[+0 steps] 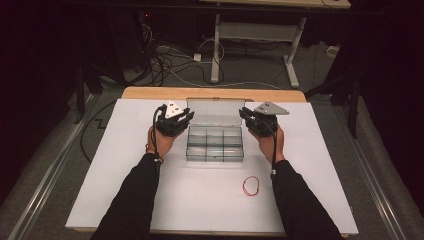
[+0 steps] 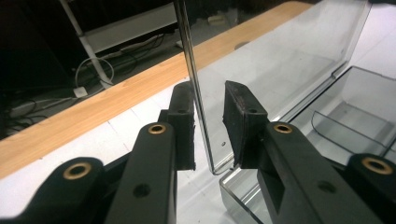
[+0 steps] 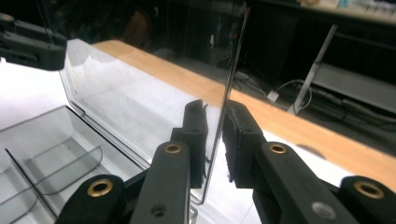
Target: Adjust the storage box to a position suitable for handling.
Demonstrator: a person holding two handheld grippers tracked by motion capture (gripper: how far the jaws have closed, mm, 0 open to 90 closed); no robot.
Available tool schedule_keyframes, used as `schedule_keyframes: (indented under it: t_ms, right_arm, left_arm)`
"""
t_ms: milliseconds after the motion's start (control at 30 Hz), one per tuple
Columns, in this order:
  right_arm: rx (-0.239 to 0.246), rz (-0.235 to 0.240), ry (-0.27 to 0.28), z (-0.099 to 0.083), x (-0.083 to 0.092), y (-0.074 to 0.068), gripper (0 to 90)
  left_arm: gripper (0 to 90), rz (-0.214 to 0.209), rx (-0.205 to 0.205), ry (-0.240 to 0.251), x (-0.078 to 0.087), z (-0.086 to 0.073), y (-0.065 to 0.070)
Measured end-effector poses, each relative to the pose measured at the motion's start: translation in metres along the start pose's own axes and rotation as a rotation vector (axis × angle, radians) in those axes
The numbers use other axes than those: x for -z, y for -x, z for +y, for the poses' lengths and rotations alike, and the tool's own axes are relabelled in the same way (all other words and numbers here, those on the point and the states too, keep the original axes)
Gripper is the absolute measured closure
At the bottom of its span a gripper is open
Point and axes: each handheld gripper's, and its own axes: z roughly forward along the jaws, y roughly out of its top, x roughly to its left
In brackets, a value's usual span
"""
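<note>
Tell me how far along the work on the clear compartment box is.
Done: the lid of the clear box stands raised, the compartments exposed and apparently empty.
In hand: the left gripper and right gripper each straddle a side edge of the lid, with a gap showing at the pads, so neither clamps it.
Left: probably swinging the lid one way or the other. The red rubber band lies untouched on the white table.

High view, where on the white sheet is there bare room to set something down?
Free: left of the left gripper, right of the right gripper, and the near strip left of the red rubber band. Crowded: the middle, around the clear box and both hands.
</note>
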Motion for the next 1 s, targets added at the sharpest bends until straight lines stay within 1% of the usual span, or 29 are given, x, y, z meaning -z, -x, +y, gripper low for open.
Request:
schedule_keyframes:
  t_ms: [33,67,167,200,233,267,333,400,433,500,567,600,633,667,833,867,1000]
  right_arm:
    - [-0.01,0.004,-0.004,-0.002,-0.002,0.001,79.9]
    - [-0.041,0.007,-0.01,-0.007,-0.006,0.002,79.7]
    - [-0.088,0.023,-0.025,-0.012,-0.01,0.004,79.8]
    - [-0.088,0.023,-0.025,-0.012,-0.01,0.004,79.8]
    - [-0.103,0.028,-0.049,-0.015,-0.012,0.005,80.1]
    - [-0.103,0.028,-0.066,-0.017,-0.014,0.004,80.0]
    - [-0.122,0.033,-0.077,-0.02,-0.015,0.005,80.1]
    - [-0.129,0.032,-0.086,-0.022,-0.016,0.004,80.0]
    - [-0.144,0.028,-0.097,-0.024,-0.017,0.003,80.1]
    - [-0.143,0.025,-0.104,-0.025,-0.018,0.003,80.1]
    - [-0.164,0.026,-0.123,-0.028,-0.019,0.002,80.2]
    - [-0.164,0.026,-0.123,-0.028,-0.019,0.002,80.2]
    - [-0.166,0.031,-0.145,-0.028,-0.019,0.002,80.4]
    - [-0.166,0.031,-0.145,-0.028,-0.019,0.002,80.4]
    - [-0.175,0.026,-0.159,-0.027,-0.017,0.0,80.8]
    - [-0.186,0.023,-0.16,-0.027,-0.016,-0.001,80.6]
    - [-0.178,0.015,-0.163,-0.027,-0.016,-0.002,80.3]
  left_arm:
    - [71.5,0.003,0.0,-0.003,-0.001,0.0,0.0]
    - [71.5,0.005,0.002,-0.008,-0.003,-0.001,-0.001]
    - [71.5,0.002,0.004,-0.03,-0.007,-0.004,-0.002]
    - [71.5,0.002,0.002,-0.038,-0.008,-0.005,-0.002]
    - [71.2,0.007,0.001,-0.047,-0.01,-0.006,-0.002]
    - [71.0,0.009,0.003,-0.051,-0.011,-0.007,-0.001]
    - [71.1,0.005,0.014,-0.05,-0.012,-0.008,-0.002]
    - [70.9,0.003,0.019,-0.067,-0.015,-0.011,-0.002]
    - [70.5,-0.001,0.022,-0.077,-0.016,-0.012,-0.002]
    - [70.5,-0.01,0.033,-0.088,-0.017,-0.014,-0.002]
    - [70.5,-0.018,0.047,-0.108,-0.019,-0.015,-0.003]
    - [70.5,-0.029,0.056,-0.123,-0.02,-0.016,-0.003]
    - [70.7,-0.036,0.065,-0.125,-0.019,-0.017,-0.003]
    - [70.7,-0.038,0.075,-0.125,-0.019,-0.017,-0.004]
    - [71.4,-0.035,0.076,-0.133,-0.018,-0.016,-0.002]
    - [71.3,-0.033,0.072,-0.136,-0.018,-0.016,-0.002]
    - [71.3,-0.033,0.083,-0.139,-0.017,-0.016,-0.001]
